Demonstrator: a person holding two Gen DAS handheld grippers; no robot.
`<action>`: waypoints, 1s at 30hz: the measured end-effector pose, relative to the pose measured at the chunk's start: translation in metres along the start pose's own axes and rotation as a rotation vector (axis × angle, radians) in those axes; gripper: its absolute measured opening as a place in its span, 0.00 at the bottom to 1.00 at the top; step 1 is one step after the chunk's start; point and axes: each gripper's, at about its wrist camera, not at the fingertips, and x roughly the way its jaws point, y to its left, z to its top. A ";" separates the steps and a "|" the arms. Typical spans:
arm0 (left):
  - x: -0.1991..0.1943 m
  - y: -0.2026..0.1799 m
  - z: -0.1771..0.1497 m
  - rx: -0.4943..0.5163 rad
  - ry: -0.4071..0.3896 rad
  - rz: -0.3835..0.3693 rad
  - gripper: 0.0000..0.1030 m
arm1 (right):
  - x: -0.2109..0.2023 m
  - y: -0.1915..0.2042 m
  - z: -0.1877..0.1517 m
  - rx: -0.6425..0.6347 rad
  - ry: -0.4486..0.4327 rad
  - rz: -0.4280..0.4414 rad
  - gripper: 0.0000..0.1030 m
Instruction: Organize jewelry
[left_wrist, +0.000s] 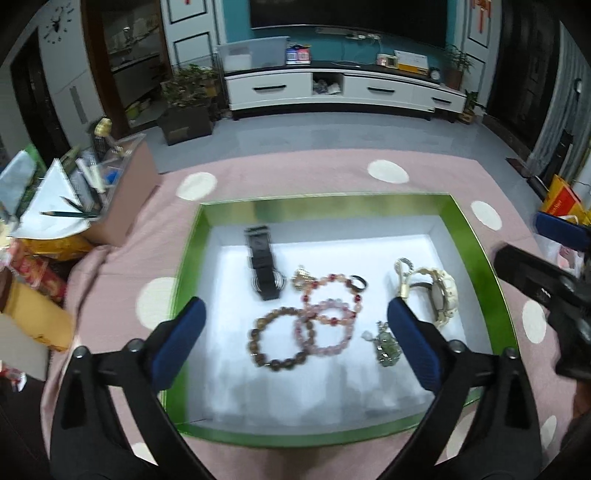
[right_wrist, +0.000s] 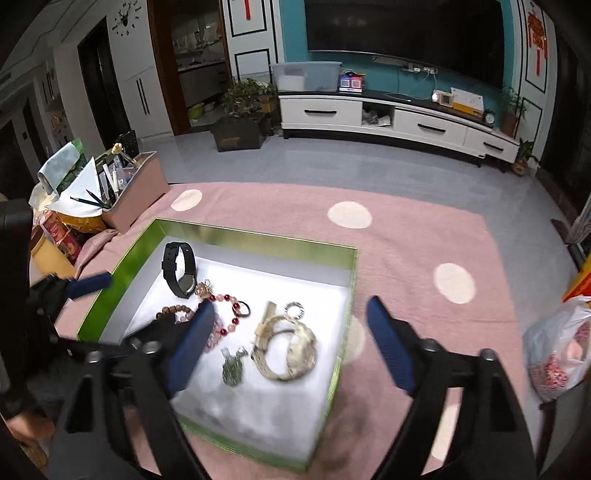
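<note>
A green-rimmed box (left_wrist: 192, 258) with a white floor holds the jewelry: a black watch (left_wrist: 264, 264), a brown bead bracelet (left_wrist: 258, 345), pink bead bracelets (left_wrist: 327, 321), a cream watch (left_wrist: 441, 295), a green pendant (left_wrist: 386, 349) and a small ring (left_wrist: 358, 283). My left gripper (left_wrist: 295, 314) is open and empty above the box's near half. My right gripper (right_wrist: 291, 317) is open and empty over the box's right side (right_wrist: 341, 347), above the cream watch (right_wrist: 291, 350). The black watch (right_wrist: 181, 269) stands upright in the right wrist view.
The box lies on a pink cloth with white dots (left_wrist: 388, 171). A pink bin of pens and papers (left_wrist: 122, 184) stands at the left. A plastic bag (right_wrist: 557, 350) lies at the right. A TV cabinet (left_wrist: 343, 86) is far behind.
</note>
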 end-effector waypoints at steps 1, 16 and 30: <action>-0.004 0.001 0.002 -0.002 0.002 0.001 0.98 | -0.007 0.000 0.002 -0.001 0.011 -0.018 0.99; -0.078 0.024 0.040 -0.067 -0.023 0.037 0.98 | -0.057 0.019 0.027 -0.013 0.023 -0.046 0.99; -0.089 0.025 0.048 -0.072 -0.033 0.063 0.98 | -0.054 0.022 0.030 -0.007 0.031 -0.049 0.99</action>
